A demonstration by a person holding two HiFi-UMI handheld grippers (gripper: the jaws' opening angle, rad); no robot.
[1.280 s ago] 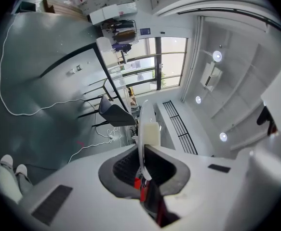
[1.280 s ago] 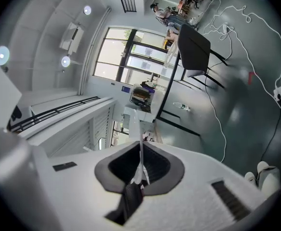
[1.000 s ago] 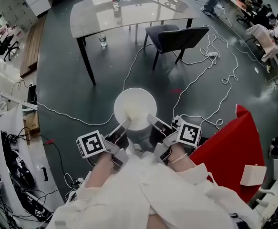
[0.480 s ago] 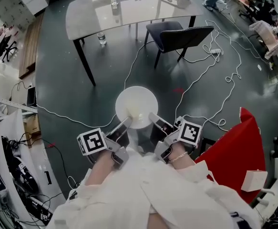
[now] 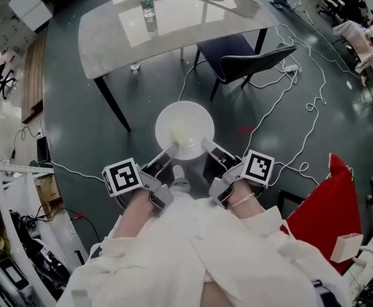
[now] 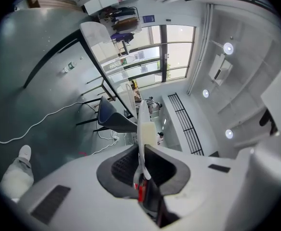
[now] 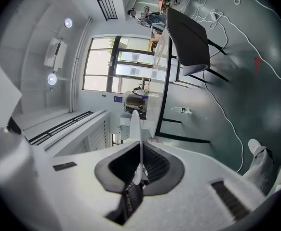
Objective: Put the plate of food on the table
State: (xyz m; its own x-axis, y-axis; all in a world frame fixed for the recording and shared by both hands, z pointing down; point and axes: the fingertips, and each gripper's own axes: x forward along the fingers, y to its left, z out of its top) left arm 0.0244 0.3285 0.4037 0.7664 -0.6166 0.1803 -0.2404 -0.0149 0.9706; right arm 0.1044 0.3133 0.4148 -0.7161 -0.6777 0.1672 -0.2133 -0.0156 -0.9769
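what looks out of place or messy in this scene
Loose white cables sprawl across the floor beside the chair, on the way to the table, a likely trip hazard. A bottle stands on the floor under the table. The plate looks level and unspilled, its near rim clamped by the left gripper and right gripper.

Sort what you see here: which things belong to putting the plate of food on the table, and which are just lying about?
Part of the job: plate of food, held at its rim by the left hand-held gripper and right hand-held gripper; table.
Just lying about: bottle on the table, chair, floor cables, red panel.
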